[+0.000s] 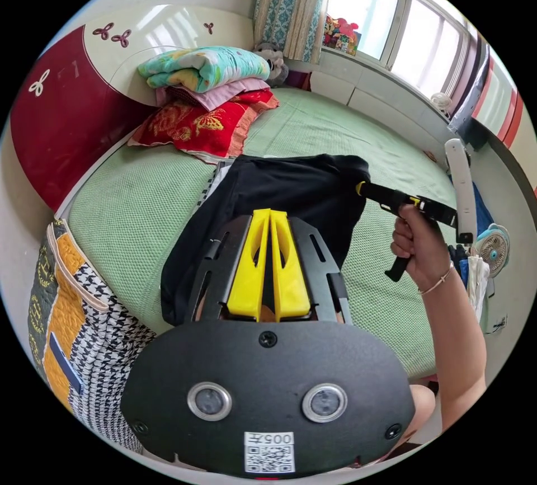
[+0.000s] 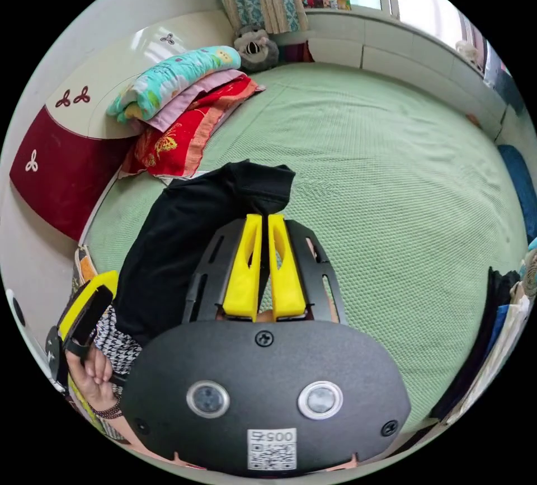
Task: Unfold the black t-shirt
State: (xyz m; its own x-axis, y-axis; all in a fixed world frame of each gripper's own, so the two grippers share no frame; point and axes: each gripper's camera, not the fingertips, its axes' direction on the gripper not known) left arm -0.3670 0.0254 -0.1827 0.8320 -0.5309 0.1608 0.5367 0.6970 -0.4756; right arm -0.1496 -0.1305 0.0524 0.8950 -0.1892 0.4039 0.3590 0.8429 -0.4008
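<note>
The black t-shirt [image 1: 279, 188] hangs bunched above the green bed, stretched between the two grippers. In the left gripper view my left gripper [image 1: 270, 212] has its yellow jaws pressed together with black cloth at their tips. My right gripper [image 1: 362, 189], held in a hand, pinches the shirt's far right corner. In the right gripper view the right gripper [image 2: 259, 217] is shut on a rolled edge of the black t-shirt [image 2: 179, 233], which slopes down left to the left gripper [image 2: 86, 300] in a hand.
A green mat covers the bed [image 2: 391, 183]. Folded quilts and a red pillow [image 1: 201, 116] are stacked by the headboard. A patterned bag [image 1: 78, 306] stands at the bed's near side. A small fan [image 1: 492, 247] and hanging clothes are at the right.
</note>
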